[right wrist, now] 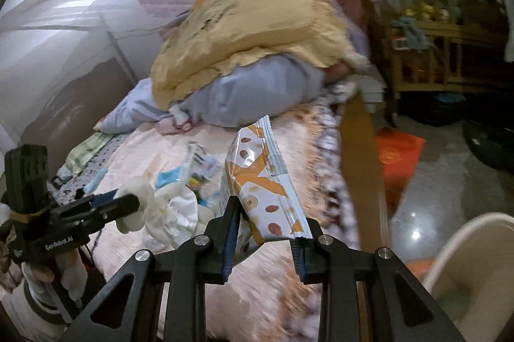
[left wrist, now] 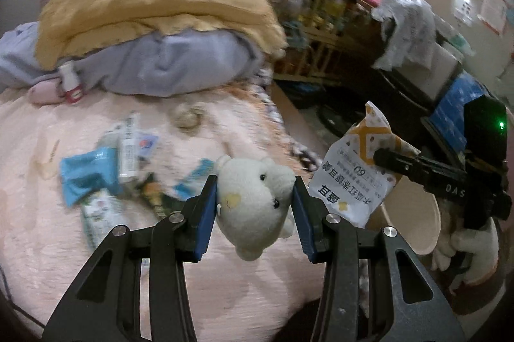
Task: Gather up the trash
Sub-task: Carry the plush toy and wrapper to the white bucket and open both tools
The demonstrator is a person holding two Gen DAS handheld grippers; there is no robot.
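Readable markings you have in view:

1. White-and-orange snack packet (left wrist: 355, 178), left wrist view: Chinese print and the number "60", both upside down.
2. Right gripper (left wrist: 380, 156) body, same view: letters reading "DAS", inverted.
3. Left gripper (right wrist: 127, 204) body, right wrist view: "GenRobot.AI".

Print on the bed's wrappers (left wrist: 128, 149) is too blurred to read.

Black left gripper (left wrist: 255, 197), right gripper (right wrist: 265, 237): blue pads, silver screws; white gloves (left wrist: 472, 248).
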